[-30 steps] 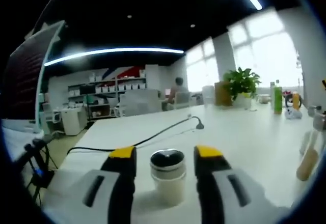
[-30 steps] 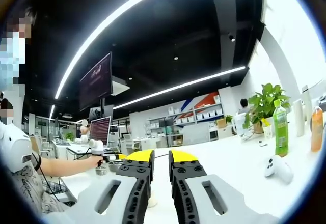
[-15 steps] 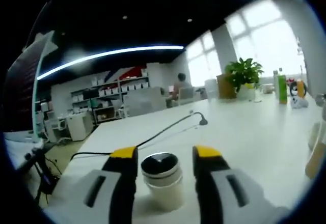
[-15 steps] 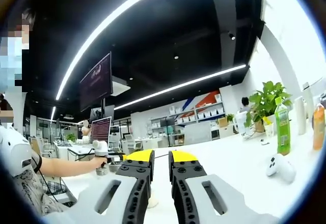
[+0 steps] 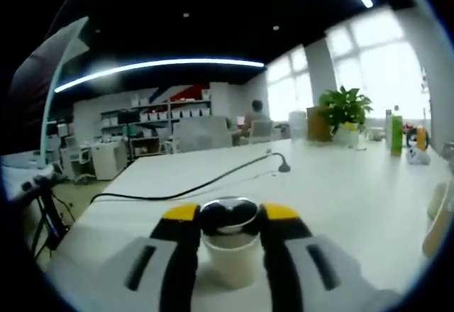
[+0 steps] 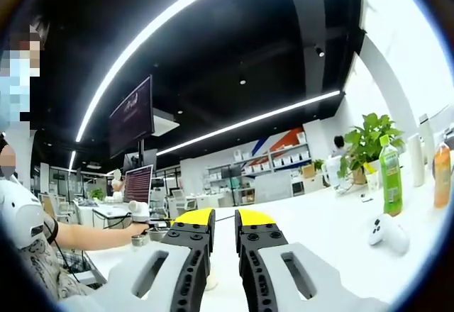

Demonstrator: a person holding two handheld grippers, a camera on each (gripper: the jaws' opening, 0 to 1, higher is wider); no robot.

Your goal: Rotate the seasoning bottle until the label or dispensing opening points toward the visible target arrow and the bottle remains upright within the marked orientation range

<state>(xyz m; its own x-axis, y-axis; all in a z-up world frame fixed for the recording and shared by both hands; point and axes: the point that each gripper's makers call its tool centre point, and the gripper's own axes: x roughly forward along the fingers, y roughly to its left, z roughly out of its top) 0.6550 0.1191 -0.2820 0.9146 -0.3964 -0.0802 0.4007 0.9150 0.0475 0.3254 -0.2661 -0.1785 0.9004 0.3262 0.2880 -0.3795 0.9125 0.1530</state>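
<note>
The bottle (image 5: 228, 244), white with a silver-rimmed dark cap, stands upright on the table (image 5: 340, 198) at 6 o'clock in the left gripper view, its contents hidden. The left gripper (image 5: 228, 216) is clamped on its cap. The right gripper (image 6: 225, 220) points level, jaws nearly together on nothing. At 3 o'clock stand one green bottle (image 6: 389, 177) and one orange bottle (image 6: 441, 176).

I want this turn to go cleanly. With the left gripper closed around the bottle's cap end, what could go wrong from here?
The left gripper pinches the seasoning bottle high, at its shiny cap, so a quick twist might tip it or let it slip. The black cable lies just beyond on the white table and could snag. I see no target arrow, so overturning is possible.
</note>
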